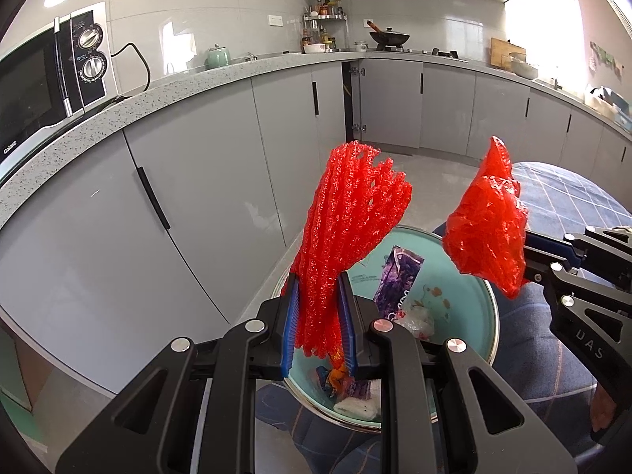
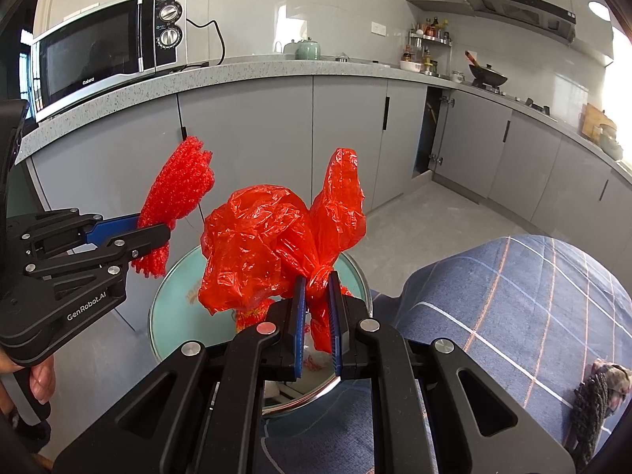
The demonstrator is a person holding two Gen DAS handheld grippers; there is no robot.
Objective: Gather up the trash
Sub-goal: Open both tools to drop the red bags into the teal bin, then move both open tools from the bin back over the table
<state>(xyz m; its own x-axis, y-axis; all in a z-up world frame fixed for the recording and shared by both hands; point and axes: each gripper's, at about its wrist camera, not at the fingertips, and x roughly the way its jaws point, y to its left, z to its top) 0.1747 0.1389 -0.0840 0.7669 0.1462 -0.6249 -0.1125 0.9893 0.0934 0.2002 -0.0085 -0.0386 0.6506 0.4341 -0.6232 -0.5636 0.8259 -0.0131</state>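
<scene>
Two grippers above a round table (image 1: 466,260), left gripper (image 1: 320,316) clamped on red foam netting (image 1: 351,221), right gripper (image 2: 318,316) clamped on red plastic bag (image 2: 272,245).

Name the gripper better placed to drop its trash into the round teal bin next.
Left gripper: its red foam net hangs directly over the teal bin. Right gripper's red plastic bag sits nearer the rim.

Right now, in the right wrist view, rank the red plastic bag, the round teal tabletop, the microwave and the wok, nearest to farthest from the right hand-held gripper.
1. Red plastic bag: pinched in the right hand-held gripper.
2. Round teal tabletop: just below and ahead.
3. Microwave: on the counter, upper left.
4. Wok: on the stove, far right corner.
</scene>
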